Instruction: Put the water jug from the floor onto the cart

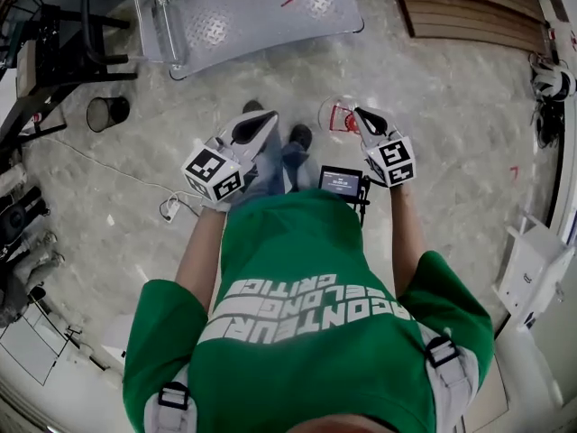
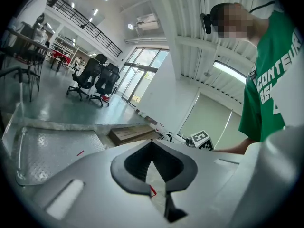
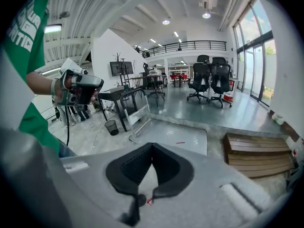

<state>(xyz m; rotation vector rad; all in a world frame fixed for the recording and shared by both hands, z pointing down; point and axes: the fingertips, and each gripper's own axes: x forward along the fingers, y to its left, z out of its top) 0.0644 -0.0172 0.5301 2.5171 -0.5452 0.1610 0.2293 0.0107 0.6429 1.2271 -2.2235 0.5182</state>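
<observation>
**A:** Fingers (image 2: 127, 167) of the left gripper (image 1: 262, 119) are pressed together on nothing. The right gripper (image 1: 361, 113) is the same, closed and empty.

**B:** And the jug?

**A:** The water jug (image 1: 336, 115) stands on the floor (image 1: 451, 124), just beside the right gripper's tip and near the person's shoes (image 1: 300, 136). The cart (image 1: 261, 12) sits well apart, further ahead.

**B:** Which step, then?

**A:** The reach, I'd say; nothing is gripped yet. Next the fingers must spread, then close round the jug's top. It probably needs both grippers, since it looks bulky.

**B:** Counts?

**A:** One jug, one cart, two grippers. Also one bin (image 1: 108, 113) and one wooden pallet (image 1: 469, 7).
</observation>
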